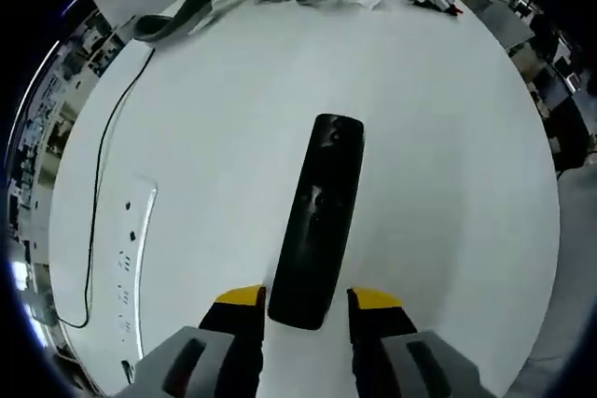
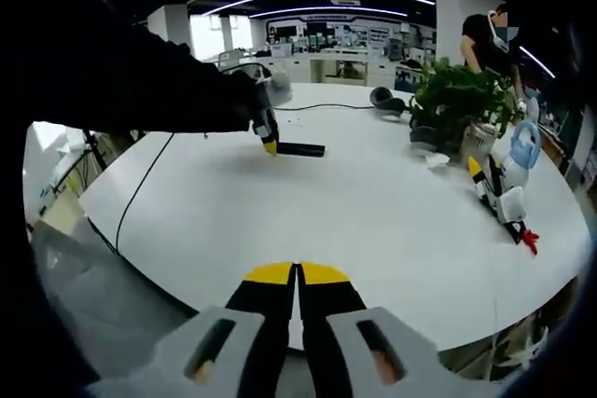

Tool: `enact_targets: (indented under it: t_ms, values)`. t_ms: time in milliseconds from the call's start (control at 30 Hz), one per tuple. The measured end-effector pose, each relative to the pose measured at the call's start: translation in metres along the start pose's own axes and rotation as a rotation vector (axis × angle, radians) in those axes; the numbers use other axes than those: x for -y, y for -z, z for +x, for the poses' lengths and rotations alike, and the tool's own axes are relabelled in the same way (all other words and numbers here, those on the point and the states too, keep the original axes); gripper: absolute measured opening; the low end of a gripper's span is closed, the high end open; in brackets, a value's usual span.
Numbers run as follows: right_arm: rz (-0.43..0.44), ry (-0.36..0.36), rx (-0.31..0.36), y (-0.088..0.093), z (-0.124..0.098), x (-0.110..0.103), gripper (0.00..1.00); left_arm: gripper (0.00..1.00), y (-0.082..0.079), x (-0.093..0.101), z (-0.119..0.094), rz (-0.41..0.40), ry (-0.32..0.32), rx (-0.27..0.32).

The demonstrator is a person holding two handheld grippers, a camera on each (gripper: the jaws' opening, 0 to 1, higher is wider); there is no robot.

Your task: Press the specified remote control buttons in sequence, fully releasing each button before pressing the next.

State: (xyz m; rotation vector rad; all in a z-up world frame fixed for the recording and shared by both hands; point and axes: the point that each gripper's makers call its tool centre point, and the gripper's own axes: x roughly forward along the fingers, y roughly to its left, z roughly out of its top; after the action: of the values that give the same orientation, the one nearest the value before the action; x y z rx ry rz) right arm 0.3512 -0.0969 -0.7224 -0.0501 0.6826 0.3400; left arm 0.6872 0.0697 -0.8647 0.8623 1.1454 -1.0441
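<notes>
While the left gripper view looks down on the white table (image 1: 448, 137), the black remote control (image 1: 317, 221) lies flat there, its near end between the yellow-tipped jaws of the left gripper (image 1: 308, 300). The jaws stand apart beside it; whether they touch it cannot be told. A power strip (image 1: 131, 267) lies nearby.

From the right gripper view, the right gripper (image 2: 297, 275) hangs with its jaws closed together and empty, well apart from the remote control (image 2: 300, 149) across the table (image 2: 373, 221). No button appears pressed, so pressing likely lies ahead.
</notes>
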Motion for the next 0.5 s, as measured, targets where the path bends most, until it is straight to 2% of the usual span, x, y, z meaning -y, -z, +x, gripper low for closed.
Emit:
enact_targets:
  t_ms: [267,400,500]
  values:
    - [0.006,-0.006,0.01,-0.0009,-0.0012,-0.0011,0.0,0.32,0.0026,0.0036,-0.0013,-0.038,0.003,0.034]
    - [0.006,-0.009,0.014,-0.0014,-0.002,-0.0018,0.0,0.25,0.0023,0.0082,-0.0016,-0.009,0.007,0.039]
    - [0.003,-0.009,0.018,-0.002,-0.0025,-0.0023,0.0,0.25,0.0017,0.0101,-0.0007,-0.003,-0.007,0.027]
